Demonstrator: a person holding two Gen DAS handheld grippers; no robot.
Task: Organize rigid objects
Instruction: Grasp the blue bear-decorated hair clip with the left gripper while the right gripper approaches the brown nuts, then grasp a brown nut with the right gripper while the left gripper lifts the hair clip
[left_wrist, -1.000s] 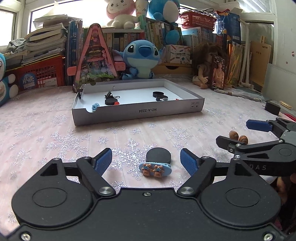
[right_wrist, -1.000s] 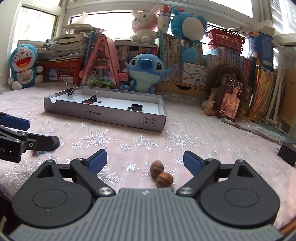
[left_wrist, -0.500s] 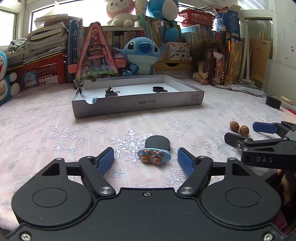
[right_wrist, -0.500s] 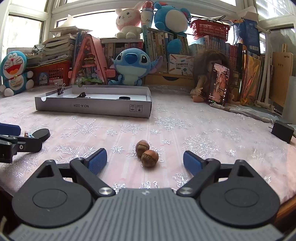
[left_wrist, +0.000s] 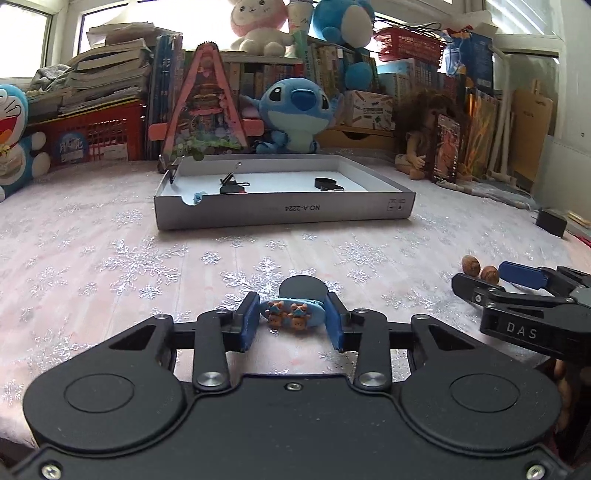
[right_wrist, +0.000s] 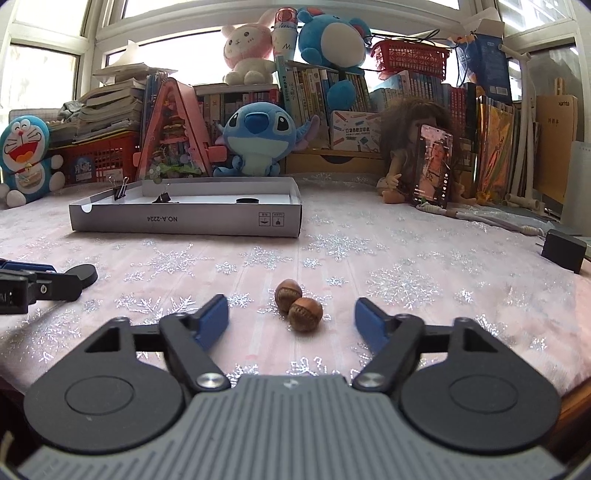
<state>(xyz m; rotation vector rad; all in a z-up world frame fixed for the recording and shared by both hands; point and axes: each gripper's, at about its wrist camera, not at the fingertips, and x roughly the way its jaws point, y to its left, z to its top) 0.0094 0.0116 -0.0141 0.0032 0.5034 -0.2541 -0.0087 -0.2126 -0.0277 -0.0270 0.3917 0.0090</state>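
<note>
In the left wrist view the left tool (left_wrist: 291, 323) has just been closing, and the blue oval clip with two small bears (left_wrist: 292, 314) lies between its blue pads in the lower middle of the frame, long axis running left to right, straight across the gap. The pads look to be touching or nearly touching its two ends, though I cannot tell whether they press yet. A black disc (left_wrist: 303, 288) sits just behind the clip, partly hidden by it. The right tool (right_wrist: 291, 323) has also been closing but stands spread, with the two acorns (right_wrist: 297, 304) lying on the snowflake-patterned surface (right_wrist: 406, 266) between and slightly ahead of its pads, touching each other, one behind the other on a slant. The grey box (right_wrist: 184, 218), upper left in that view, is well apart from both; its contents are too small to name with certainty.
</note>
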